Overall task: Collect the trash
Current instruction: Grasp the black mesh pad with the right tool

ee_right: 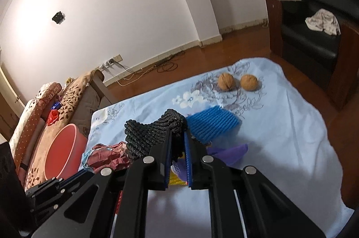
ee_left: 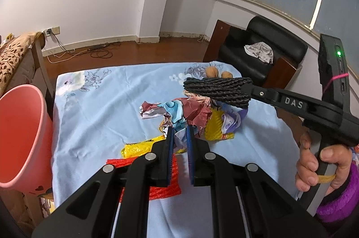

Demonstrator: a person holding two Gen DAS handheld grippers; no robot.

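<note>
My left gripper (ee_left: pixel 180 128) is shut on a crumpled maroon and blue paper wrapper (ee_left: pixel 179 113) and holds it above the light blue cloth (ee_left: pixel 94 108) on the table. My right gripper (ee_right: pixel 178 133) is shut on a black foam net (ee_right: pixel 152 132) and holds it in the air; the black foam net also shows in the left wrist view (ee_left: pixel 218 90). A red foam net (ee_left: pixel 172 179), a yellow foam net (ee_left: pixel 136 147), a second yellow net (ee_left: pixel 214 126) and a purple wrapper (ee_left: pixel 235 119) lie on the cloth. A blue foam net (ee_right: pixel 212 123) lies beyond the right gripper.
A pink bin (ee_left: pixel 20 135) stands off the table's left edge, also in the right wrist view (ee_right: pixel 64 150). Two walnuts (ee_right: pixel 237 81) lie at the far side of the cloth. A black armchair (ee_left: pixel 262 52) stands at the back right. A patterned sofa (ee_right: pixel 65 101) is at the left.
</note>
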